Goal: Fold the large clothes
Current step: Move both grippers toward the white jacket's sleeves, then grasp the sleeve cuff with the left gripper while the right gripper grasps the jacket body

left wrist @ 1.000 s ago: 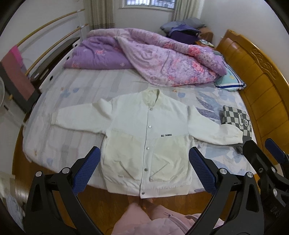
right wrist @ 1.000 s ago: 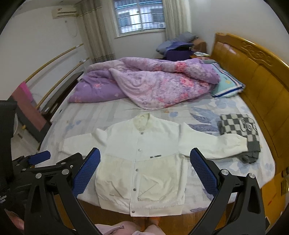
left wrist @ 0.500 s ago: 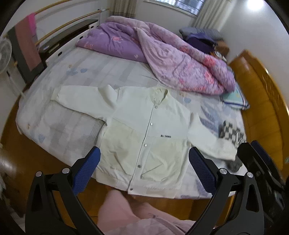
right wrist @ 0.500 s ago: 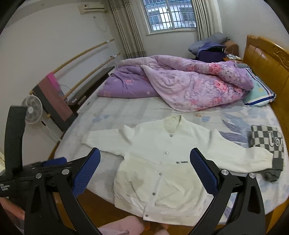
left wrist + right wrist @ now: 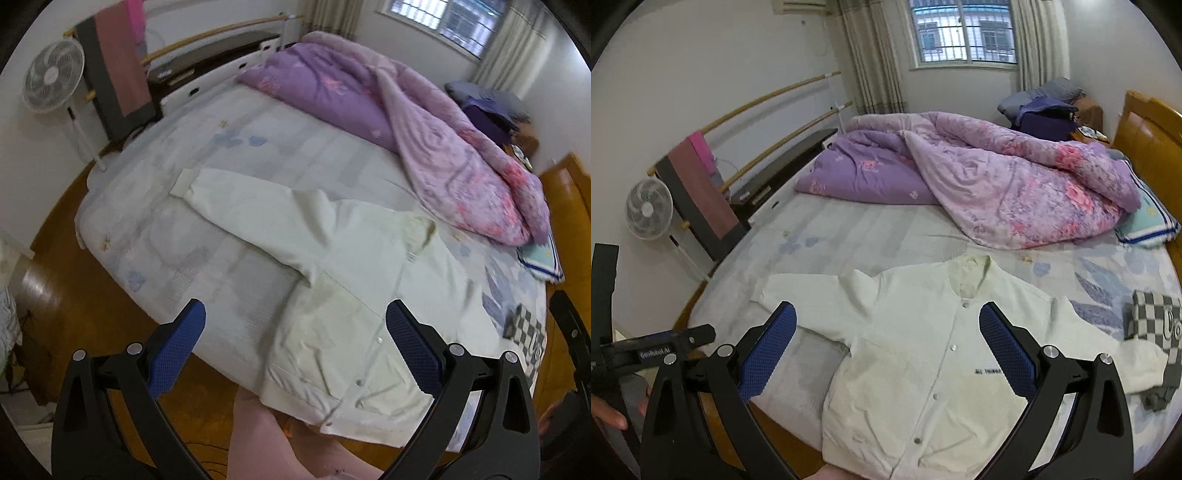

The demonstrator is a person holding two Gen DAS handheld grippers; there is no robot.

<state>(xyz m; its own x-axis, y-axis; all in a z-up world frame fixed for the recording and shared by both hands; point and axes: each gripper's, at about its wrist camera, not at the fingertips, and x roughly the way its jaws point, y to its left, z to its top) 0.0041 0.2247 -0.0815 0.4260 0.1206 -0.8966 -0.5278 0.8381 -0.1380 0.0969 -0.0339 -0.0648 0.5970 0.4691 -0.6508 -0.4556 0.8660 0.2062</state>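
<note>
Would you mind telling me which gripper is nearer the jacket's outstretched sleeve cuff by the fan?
Left. The left gripper hangs at the bed's edge below that cuff; the right gripper is over the jacket front, further along.

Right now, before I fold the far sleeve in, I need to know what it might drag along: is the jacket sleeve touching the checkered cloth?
Touching. The right wrist view shows the jacket cuff lying against the checkered cloth.
</note>
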